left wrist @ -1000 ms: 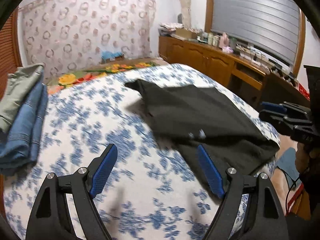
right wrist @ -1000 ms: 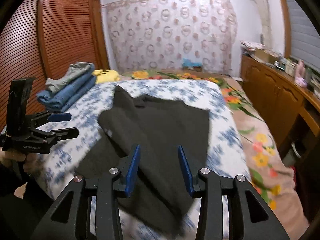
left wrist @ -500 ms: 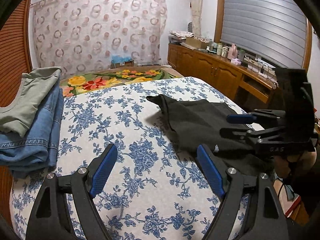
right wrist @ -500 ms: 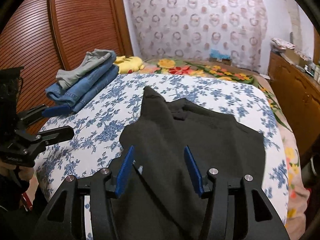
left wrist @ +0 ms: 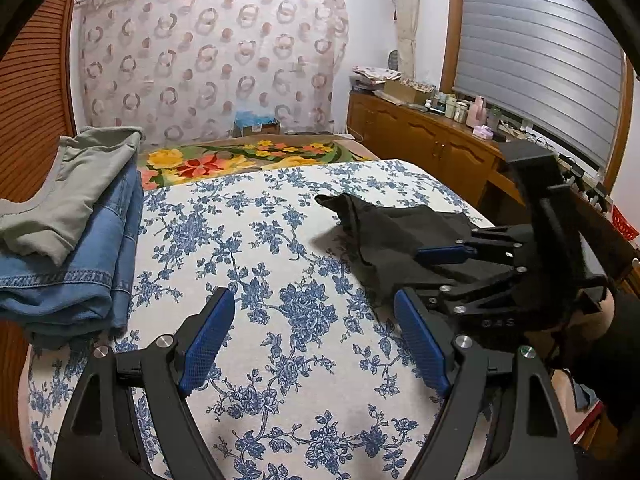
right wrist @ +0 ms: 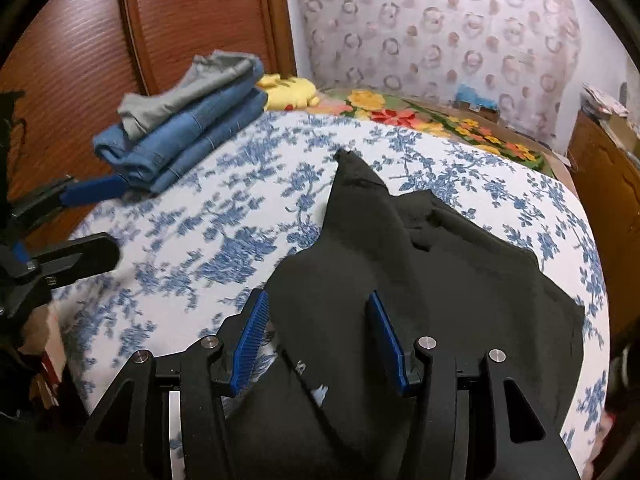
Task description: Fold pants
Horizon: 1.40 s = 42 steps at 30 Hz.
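On the bed (left wrist: 280,240), with its blue-flowered sheet, black pants (right wrist: 420,264) lie rumpled toward the right side, one pointed corner reaching up the sheet. Over the bare sheet hangs the left gripper (left wrist: 316,340), its blue pads wide apart and holding nothing. Just above the near part of the pants sits the right gripper (right wrist: 320,336), its pads also apart with dark cloth showing between them, though not pinched. At the bed's left edge rests a stack of folded jeans (left wrist: 80,264) with a grey garment (left wrist: 80,176) on top.
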Available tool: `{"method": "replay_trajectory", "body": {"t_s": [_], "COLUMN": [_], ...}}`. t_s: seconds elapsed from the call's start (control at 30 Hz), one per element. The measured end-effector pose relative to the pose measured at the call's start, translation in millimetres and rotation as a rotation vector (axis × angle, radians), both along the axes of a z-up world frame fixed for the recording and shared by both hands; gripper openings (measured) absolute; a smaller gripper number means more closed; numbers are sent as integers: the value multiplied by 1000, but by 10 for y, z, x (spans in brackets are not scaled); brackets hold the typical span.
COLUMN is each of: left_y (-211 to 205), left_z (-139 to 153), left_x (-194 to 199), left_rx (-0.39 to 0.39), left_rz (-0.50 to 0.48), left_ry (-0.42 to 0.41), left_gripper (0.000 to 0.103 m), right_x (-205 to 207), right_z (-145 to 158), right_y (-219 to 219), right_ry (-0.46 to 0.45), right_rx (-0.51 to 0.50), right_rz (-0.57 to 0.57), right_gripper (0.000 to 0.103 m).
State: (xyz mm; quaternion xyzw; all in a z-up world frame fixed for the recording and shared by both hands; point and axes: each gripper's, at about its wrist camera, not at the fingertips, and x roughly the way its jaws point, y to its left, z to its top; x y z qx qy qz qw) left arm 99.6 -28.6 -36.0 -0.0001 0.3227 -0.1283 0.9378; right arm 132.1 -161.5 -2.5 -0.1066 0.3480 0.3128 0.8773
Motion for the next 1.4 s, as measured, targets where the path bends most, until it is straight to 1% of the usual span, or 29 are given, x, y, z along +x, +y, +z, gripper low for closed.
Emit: {"method": "replay_trajectory", "body": {"t_s": [0.03, 0.1, 0.13, 0.17, 0.27, 0.4, 0.5, 0.57, 0.73, 0.97, 1.03, 1.17, 1.23, 1.27, 1.3, 1.37, 1.4], "left_y": [0, -16, -27, -39, -94, -196, -279, -335, -484, -672, -753, -841, -860, -869, -876, -898, -902], "left_z": [-14, -36, -50, -66, -113, -166, -172, -161, -144, -220, -254, -263, -254, -244, -234, -209, -204], "left_x": [5, 12, 13, 16, 35, 94, 160, 186, 198, 161, 159, 199, 252, 279, 306, 380, 409], "left_rx": [0, -1, 0, 2, 8, 17, 27, 31, 32, 49, 67, 84, 84, 84, 84, 90, 92], "left_rz": [0, -4, -6, -8, -18, -36, -51, -60, -87, -127, -141, -152, -152, -152, -153, -149, -149], "left_ry": [3, 9, 11, 14, 25, 42, 47, 46, 48, 74, 79, 80, 82, 83, 82, 80, 81], "left_gripper": [83, 83, 83, 83, 83, 83, 83, 83, 83, 83, 83, 83, 83, 83, 83, 83, 83], "right_x": [30, 90, 105, 103, 91, 139, 184, 222, 188, 147, 146, 215, 265, 293, 315, 347, 348], "right_z": [-21, -37, -40, -27, 78, 189, 201, 203, 208, 268, 283, 301, 298, 296, 298, 305, 307], "right_y": [5, 60, 66, 64, -24, -280, -409, -490, -538, -592, -604, -712, -774, -810, -856, -948, -980], "right_ry": [3, 12, 21, 22, 6, 4, -1, 18, 24, -1, -19, -23, -34, -39, -44, -43, -44], "right_rx": [-12, -33, -35, -30, 13, 93, 126, 165, 205, 193, 176, 160, 129, 119, 116, 128, 130], "right_rz": [-2, 0, 6, 18, 20, -8, -21, -30, -20, -30, -47, -98, -154, -181, -206, -227, -236], "right_gripper": [53, 28, 18, 11, 11, 11, 11, 11, 11, 11, 11, 11, 15, 24, 30, 31, 33]}}
